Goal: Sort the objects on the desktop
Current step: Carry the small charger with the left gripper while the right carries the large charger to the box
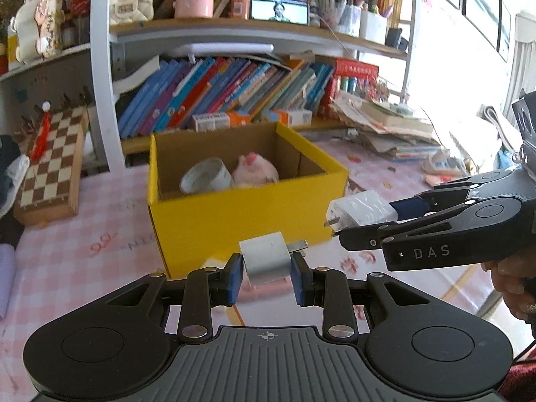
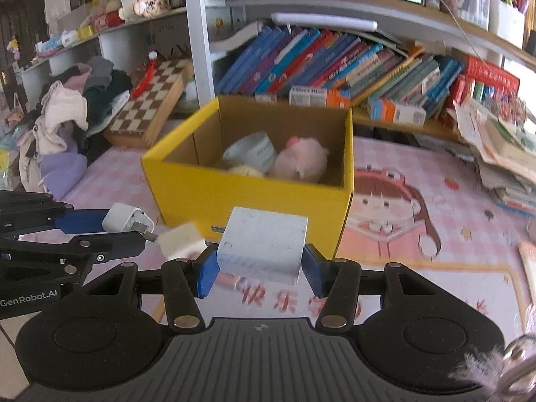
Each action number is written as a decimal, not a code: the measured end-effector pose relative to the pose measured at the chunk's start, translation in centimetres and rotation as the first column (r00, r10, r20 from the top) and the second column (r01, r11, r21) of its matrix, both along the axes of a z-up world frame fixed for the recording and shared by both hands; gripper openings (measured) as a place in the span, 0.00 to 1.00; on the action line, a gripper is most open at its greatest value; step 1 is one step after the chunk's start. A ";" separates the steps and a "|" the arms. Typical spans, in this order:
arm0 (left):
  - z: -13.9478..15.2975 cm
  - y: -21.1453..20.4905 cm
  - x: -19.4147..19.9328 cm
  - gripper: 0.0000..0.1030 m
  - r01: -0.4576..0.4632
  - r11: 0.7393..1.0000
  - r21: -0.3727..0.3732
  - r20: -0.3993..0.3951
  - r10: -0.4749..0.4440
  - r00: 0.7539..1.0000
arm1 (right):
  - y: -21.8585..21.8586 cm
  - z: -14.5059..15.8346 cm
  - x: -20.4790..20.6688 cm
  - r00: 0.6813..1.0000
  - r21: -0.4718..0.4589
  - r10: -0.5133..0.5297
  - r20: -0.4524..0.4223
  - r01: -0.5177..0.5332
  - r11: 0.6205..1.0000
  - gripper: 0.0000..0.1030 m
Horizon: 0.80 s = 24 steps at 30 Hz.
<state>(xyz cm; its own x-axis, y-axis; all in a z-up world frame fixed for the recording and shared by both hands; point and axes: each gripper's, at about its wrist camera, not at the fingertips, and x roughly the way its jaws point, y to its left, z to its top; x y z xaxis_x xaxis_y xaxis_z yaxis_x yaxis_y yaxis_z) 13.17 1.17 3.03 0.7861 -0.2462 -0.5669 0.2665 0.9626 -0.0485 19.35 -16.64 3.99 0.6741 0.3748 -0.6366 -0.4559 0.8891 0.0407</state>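
Desk: one yellow box (image 2: pixel 248 197) | two chargers: left gripper (image 1: pixel 267 269) clamps one, right gripper (image 2: pixel 259 263) clamps one

Yellow box (image 1: pixel 241 207) top open; tape roll (image 1: pixel 206 176), plush (image 1: pixel 255 171) crowd floor.

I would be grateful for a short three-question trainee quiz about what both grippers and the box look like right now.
1. True or false: the yellow box is empty.
2. What does the left gripper hold? A) white charger B) chessboard C) book
3. Fill in: the right gripper is shut on a white ____.

Key: 1 false, a tape roll and pink plush toy lie inside; 2 A; 3 charger.
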 end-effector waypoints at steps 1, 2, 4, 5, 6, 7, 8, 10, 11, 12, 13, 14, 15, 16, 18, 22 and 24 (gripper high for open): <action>0.3 0.1 0.3 0.28 -0.001 1.000 0.002 0.010 0.001 1.000 | 0.0 0.3 0.3 1.000 0.001 0.003 0.009 -0.003 1.000 0.49; 0.6 0.1 0.6 0.28 -0.001 1.000 0.004 0.020 0.001 1.000 | 0.1 0.6 0.6 1.000 0.003 0.006 0.019 -0.006 1.000 0.49; 1.2 0.3 1.3 0.28 -0.003 1.000 0.007 0.040 0.003 0.999 | 0.1 1.3 1.3 0.999 0.005 0.012 0.037 -0.012 1.000 0.49; 1.4 0.3 1.7 0.28 -0.004 1.000 0.009 0.048 0.003 0.999 | 0.2 1.6 1.6 0.999 0.007 0.015 0.047 -0.015 1.000 0.49; 1.7 0.4 2.1 0.28 -0.005 1.000 0.011 0.056 0.004 0.998 | 0.2 1.9 1.9 0.998 0.008 0.018 0.056 -0.018 1.000 0.49; 1.9 0.4 2.5 0.28 -0.006 1.000 0.014 0.064 0.005 0.998 | 0.2 2.3 2.2 0.998 0.009 0.021 0.065 -0.022 1.000 0.49; 2.2 0.4 3.0 0.28 -0.007 1.000 0.016 0.072 0.006 0.997 | 0.2 2.5 2.7 0.997 0.008 0.025 0.074 -0.025 1.000 0.49; 2.5 0.5 3.9 0.28 -0.011 1.000 0.019 0.083 0.009 0.997 | 0.3 3.0 3.5 0.995 0.004 0.032 0.089 -0.032 0.999 0.49; 2.6 0.6 4.4 0.28 -0.013 1.000 0.021 0.088 0.011 0.996 | 0.4 3.1 3.9 0.995 0.000 0.036 0.096 -0.036 0.999 0.49; 2.7 0.7 4.8 0.28 -0.015 1.000 0.021 0.091 0.013 0.996 | 0.4 3.3 4.4 0.994 -0.003 0.040 0.102 -0.039 0.999 0.49; 2.7 0.7 5.2 0.28 -0.018 1.000 0.023 0.094 0.015 0.995 | 0.5 3.4 4.9 0.993 -0.009 0.045 0.107 -0.044 0.999 0.49; 2.8 0.7 5.6 0.28 -0.020 0.999 0.026 0.096 0.018 0.995 | 0.6 3.5 5.3 0.993 -0.013 0.050 0.111 -0.048 0.999 0.49; 2.8 0.7 6.1 0.28 -0.023 0.999 0.027 0.098 0.020 0.995 | 0.7 3.6 5.8 0.992 -0.018 0.055 0.115 -0.054 0.998 0.49; 2.8 0.8 6.5 0.28 -0.026 0.999 0.029 0.099 0.023 0.995 | 0.7 3.6 6.2 0.991 -0.022 0.061 0.118 -0.059 0.998 0.49; 2.8 0.8 7.5 0.28 -0.033 0.999 0.037 0.098 0.030 0.995 | 1.0 3.6 7.2 0.989 -0.038 0.077 0.125 -0.073 0.997 0.49; 2.3 1.0 9.1 0.28 -0.045 0.997 0.055 0.083 0.040 0.996 | 1.5 3.4 8.8 0.986 -0.071 0.111 0.128 -0.103 0.992 0.49; 1.9 1.0 9.9 0.28 -0.051 0.997 0.062 0.068 0.047 0.997 | 1.8 3.1 9.7 0.984 -0.084 0.128 0.122 -0.119 0.989 0.49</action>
<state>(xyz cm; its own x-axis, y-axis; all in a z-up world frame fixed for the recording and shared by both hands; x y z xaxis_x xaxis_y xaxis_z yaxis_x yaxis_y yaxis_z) 23.06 2.22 4.93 0.8325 -0.1721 -0.5266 0.2199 0.9751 0.0290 29.07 -14.86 7.12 0.7024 0.4139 -0.5790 -0.5595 0.8240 -0.0896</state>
